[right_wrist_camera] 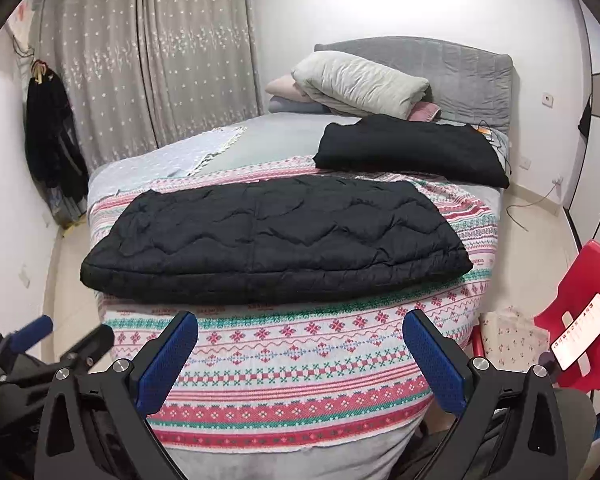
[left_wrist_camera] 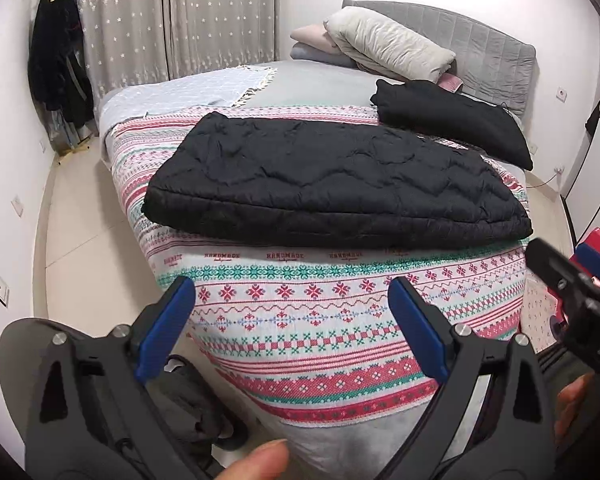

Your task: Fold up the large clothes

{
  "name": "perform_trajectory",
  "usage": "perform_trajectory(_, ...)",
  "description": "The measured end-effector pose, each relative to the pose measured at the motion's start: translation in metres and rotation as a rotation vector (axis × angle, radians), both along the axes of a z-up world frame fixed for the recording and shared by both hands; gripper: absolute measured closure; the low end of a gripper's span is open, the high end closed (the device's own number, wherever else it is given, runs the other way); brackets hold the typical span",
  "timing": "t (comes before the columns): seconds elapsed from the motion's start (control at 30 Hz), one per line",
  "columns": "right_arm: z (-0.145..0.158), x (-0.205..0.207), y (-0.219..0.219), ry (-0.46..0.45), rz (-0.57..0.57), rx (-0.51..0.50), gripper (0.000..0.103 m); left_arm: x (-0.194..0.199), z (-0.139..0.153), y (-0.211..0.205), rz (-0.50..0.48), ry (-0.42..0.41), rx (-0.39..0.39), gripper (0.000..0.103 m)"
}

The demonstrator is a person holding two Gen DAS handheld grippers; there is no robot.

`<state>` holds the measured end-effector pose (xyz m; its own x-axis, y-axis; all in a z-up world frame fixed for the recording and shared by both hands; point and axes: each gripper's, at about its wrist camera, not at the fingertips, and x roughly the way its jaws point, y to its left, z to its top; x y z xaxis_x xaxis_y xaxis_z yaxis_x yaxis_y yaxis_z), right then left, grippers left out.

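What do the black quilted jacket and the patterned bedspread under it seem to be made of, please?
Black quilted jacket: probably padded synthetic shell, matte with a faint sheen; wavy stitched channels puff up between the seams. Patterned bedspread: seemingly woven cotton or a similar textile, matte; its red and green motifs look built from a visible grid-like weave.

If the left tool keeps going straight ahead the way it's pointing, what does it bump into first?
Probably the patterned blanket hanging over the bed's near edge. The left tool is open and empty, aimed down at it. The folded black quilted jacket lies further up, so likely not first, though depth is hard to judge.
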<state>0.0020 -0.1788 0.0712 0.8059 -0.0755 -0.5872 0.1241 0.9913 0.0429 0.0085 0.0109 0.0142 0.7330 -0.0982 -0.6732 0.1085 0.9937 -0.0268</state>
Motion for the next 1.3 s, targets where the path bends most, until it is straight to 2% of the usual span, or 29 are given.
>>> perform_trajectory(0.2,0.003,0.002,-0.003,-0.021,-0.017,-0.015,0.0,0.004,-0.004,-0.003,-0.016,0.017,-0.017,0.006)
perform_trajectory(0.37,-0.002,0.008,0.004,0.0,-0.02,-0.083,0.0,0.012,-0.005,-0.003,0.013,0.027,-0.018,0.006)
perform_trajectory(0.7,-0.008,0.013,0.003,0.017,-0.018,-0.077,0.0,0.014,-0.006,-0.009,-0.006,0.05,-0.016,0.006)
perform_trajectory(1.3,-0.009,0.011,0.001,0.009,-0.017,-0.066,0.0,0.012,0.0,-0.016,-0.016,0.042,-0.013,0.006)
